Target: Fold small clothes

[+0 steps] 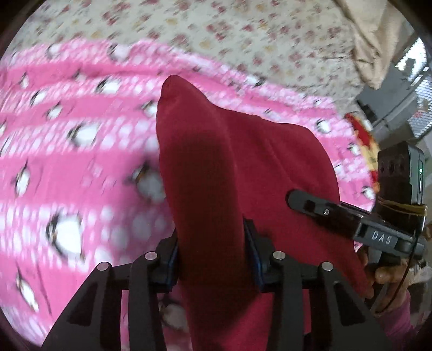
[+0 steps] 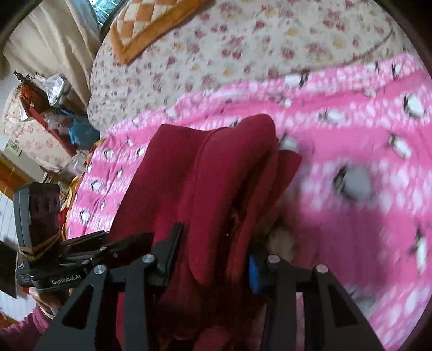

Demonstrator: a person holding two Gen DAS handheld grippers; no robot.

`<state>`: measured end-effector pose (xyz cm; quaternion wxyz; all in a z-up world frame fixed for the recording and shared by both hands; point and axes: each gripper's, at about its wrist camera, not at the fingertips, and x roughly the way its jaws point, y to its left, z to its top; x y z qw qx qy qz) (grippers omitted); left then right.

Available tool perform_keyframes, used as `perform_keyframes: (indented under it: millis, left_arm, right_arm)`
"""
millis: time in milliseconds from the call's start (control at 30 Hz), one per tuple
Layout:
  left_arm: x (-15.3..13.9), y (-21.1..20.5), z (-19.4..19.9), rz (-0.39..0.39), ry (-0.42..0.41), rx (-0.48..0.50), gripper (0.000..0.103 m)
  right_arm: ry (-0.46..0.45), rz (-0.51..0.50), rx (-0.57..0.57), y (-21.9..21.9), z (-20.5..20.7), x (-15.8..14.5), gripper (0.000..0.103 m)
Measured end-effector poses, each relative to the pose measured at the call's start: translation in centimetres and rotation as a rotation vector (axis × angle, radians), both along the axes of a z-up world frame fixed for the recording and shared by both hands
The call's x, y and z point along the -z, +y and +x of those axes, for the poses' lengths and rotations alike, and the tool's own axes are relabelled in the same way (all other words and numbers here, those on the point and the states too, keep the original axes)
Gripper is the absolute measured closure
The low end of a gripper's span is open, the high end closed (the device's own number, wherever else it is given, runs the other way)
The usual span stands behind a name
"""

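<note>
A dark red garment (image 1: pixel 216 175) hangs bunched between both grippers above a pink penguin-print blanket (image 1: pixel 67 140). My left gripper (image 1: pixel 213 259) is shut on a thick fold of the red garment, which drapes over and hides the fingertips. My right gripper (image 2: pixel 213 259) is shut on another fold of the same garment (image 2: pixel 205 172). The right gripper shows at the right of the left wrist view (image 1: pixel 351 221), against the garment's edge. The left gripper shows at the left of the right wrist view (image 2: pixel 81 251). The scene is motion-blurred.
The pink blanket (image 2: pixel 364 167) lies on a floral bedspread (image 2: pixel 243 40). An orange checked pillow (image 2: pixel 145 24) sits at the far end. Cluttered shelves and bags (image 2: pixel 54 108) stand off the bed's left side. A curtain (image 1: pixel 372 35) and grey furniture (image 1: pixel 388 108) are at the right.
</note>
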<state>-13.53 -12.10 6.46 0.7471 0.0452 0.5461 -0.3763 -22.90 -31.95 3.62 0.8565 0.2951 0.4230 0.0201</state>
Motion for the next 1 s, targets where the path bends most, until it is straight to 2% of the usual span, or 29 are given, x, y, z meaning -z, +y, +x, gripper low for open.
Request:
perform_keyframes:
  millis: [100, 233, 367, 433, 533, 600, 800, 900, 1000]
  left_arm:
    - [1.5, 1.3, -0.3, -0.020, -0.009, -0.060, 0.067]
    - [0.8, 1.7, -0.8, -0.015, -0.030, -0.083, 0.067]
    - [-0.8, 2.0, -2.2, 0.044, -0.168, -0.090, 0.067]
    - [-1.3, 2.4, -2.7, 0.059, -0.217, -0.104, 0.067]
    - [-1.5, 2.7, -3.0, 0.061, -0.232, -0.120, 0.067]
    - [-1.5, 2.8, -3.1, 0.063, -0.239, -0.129, 0.067]
    - [-1.8, 3.7, -4.2, 0.065, -0.271, -0.161, 0.067]
    - [-1.9, 3.9, -4.6, 0.070, -0.278, -0.170, 0.067]
    - [-2.4, 4.0, -5.1, 0.063, -0.288, -0.172, 0.067]
  right_arm:
    - [0.035, -0.089, 0.028, 1.2, -0.6, 1.8, 0.046]
    - [0.027, -0.159, 0.048, 1.8, -2.6, -0.2, 0.046]
    - [-0.027, -0.324, 0.045, 3.4, -5.1, -4.2, 0.046]
    - [-0.079, -0.338, 0.029, 4.1, -6.1, -6.0, 0.050]
    - [-0.129, -0.326, -0.027, 5.7, -6.9, -7.4, 0.053]
    - [-0.120, -0.334, -0.080, 7.1, -6.6, -6.9, 0.054]
    - [0.021, -0.449, -0.075, 8.3, -5.6, -2.4, 0.055]
    - [0.012, -0.463, -0.072, 8.5, -6.0, -2.3, 0.055]
    - [0.016, -0.431, -0.052, 8.3, -6.3, -2.9, 0.055]
